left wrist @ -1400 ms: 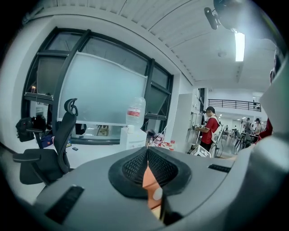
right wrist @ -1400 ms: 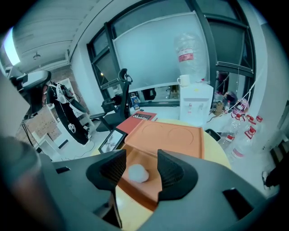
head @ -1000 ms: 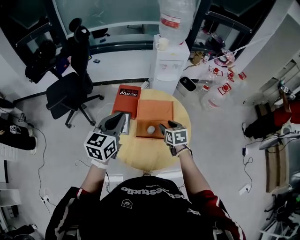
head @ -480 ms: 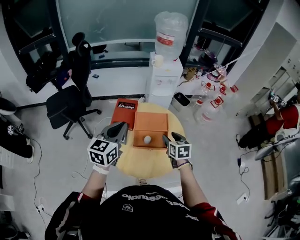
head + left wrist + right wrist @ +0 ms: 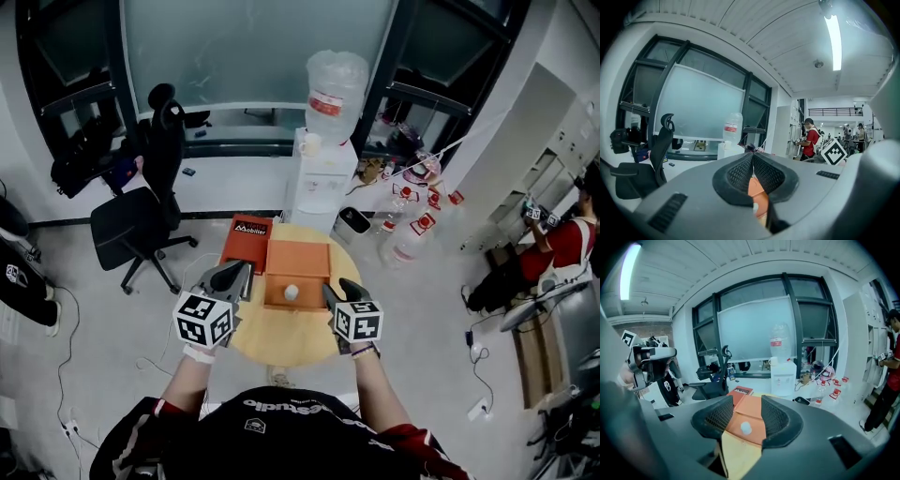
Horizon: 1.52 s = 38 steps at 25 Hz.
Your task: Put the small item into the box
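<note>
The small white item (image 5: 291, 292) lies inside the open orange box (image 5: 309, 261) on the round counter (image 5: 281, 333), so the placing looks done. The right gripper (image 5: 336, 291), just right of the box, is wide but closing on nothing. The left gripper (image 5: 232, 276) sits pinched together, empty, apparently idle.

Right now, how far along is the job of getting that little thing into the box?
Nearly finished, it seems. Done: the small white item lies in the open orange box. In hand: nothing; the right gripper is closing its jaws on empty air, the left gripper is shut and empty. Left: perhaps only drawing both grippers away.
</note>
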Motion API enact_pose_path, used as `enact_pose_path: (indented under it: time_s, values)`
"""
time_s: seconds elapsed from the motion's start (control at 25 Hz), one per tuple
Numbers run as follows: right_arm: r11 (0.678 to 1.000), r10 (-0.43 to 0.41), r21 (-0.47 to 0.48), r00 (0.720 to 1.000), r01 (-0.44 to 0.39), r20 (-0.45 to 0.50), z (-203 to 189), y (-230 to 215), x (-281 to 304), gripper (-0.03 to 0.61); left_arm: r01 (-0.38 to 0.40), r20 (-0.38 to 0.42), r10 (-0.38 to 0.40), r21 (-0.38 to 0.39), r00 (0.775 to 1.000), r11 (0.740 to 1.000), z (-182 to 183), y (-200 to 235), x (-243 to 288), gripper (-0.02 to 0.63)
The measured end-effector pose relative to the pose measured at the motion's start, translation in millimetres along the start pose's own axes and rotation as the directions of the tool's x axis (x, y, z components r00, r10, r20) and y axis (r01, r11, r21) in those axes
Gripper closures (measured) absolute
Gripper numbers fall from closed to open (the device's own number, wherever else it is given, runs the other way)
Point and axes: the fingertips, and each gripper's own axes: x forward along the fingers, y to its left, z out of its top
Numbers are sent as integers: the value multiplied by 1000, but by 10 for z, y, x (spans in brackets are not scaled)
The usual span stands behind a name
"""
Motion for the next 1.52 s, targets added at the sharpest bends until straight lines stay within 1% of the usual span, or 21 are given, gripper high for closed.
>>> enact_pose_path:
  time_s: [0.28, 0.52, 0.64, 0.84, 1.0, 1.24, 1.44, 1.52]
  values:
    - [1000, -10, 3, 999, 10, 52, 103, 251, -305, 382, 9, 15, -9, 3, 1000, 1000, 24, -46, -207, 595]
    - [999, -22, 30, 993, 19, 116, 179, 338, -595, 397, 24, 29, -25, 15, 999, 1000, 31, -126, -349, 595]
    - [999, -22, 40, 988, 16, 151, 262, 370, -719, 427, 20, 44, -21, 14, 999, 1000, 58, -134, -397, 595]
    - [999, -36, 29, 979, 31, 203, 338, 399, -882, 466, 25, 55, -26, 20, 998, 999, 57, -193, -435, 595]
    - [998, -62, 26, 966, 57, 253, 399, 397, -1006, 499, 28, 59, -30, 31, 998, 999, 66, -247, -481, 595]
    - [997, -71, 37, 950, 62, 304, 499, 378, -1144, 515, 36, 65, -39, 49, 997, 998, 108, -369, -510, 595]
    - [995, -97, 47, 916, 85, 388, 639, 352, -1333, 538, 39, 73, -42, 51, 996, 998, 141, -455, -538, 595]
    - [994, -105, 47, 908, 94, 405, 658, 353, -1393, 541, 38, 74, -41, 50, 996, 998, 139, -467, -544, 595]
